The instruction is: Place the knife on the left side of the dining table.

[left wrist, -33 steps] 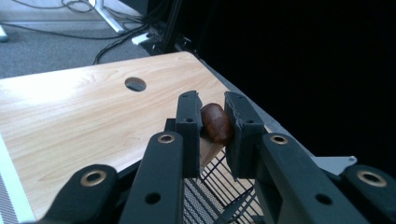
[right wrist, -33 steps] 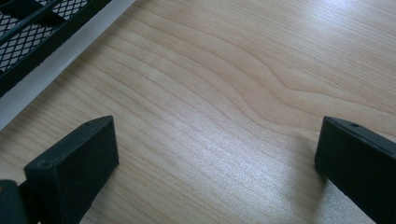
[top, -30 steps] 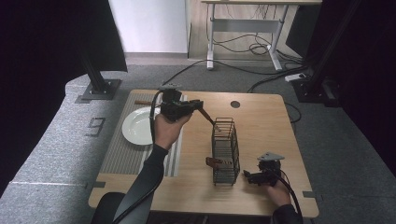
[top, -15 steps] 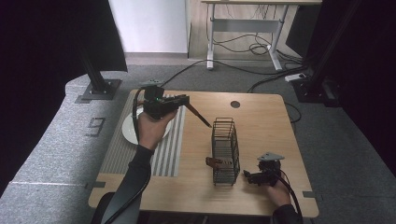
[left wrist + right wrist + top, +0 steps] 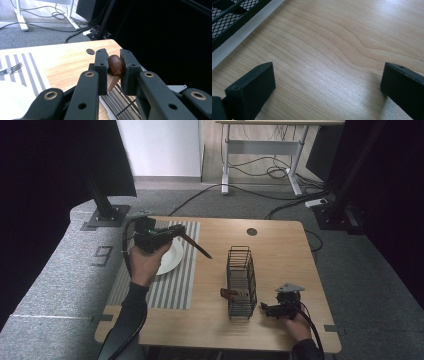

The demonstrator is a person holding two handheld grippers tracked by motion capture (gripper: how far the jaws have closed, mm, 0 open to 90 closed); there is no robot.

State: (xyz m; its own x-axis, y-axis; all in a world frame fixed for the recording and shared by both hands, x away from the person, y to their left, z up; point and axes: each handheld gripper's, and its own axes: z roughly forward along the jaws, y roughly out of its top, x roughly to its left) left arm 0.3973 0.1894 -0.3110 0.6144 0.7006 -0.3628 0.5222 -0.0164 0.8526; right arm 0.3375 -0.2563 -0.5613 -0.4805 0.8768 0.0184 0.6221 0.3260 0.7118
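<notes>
Now clamped in left gripper, slim brown wooden-handled utensil at centre-left of frame, long axis slanting down-right toward black wire caddy; right gripper agape, lower right.

Brown wooden utensil. Black wire basket. White plate on grey-and-white striped placemat near the desk's left edge; desk pale woodgrain.

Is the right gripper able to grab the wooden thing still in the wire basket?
Probably yes. The right gripper is open beside the wire basket, and the wooden thing pokes out the far side, so it must go around.
</notes>
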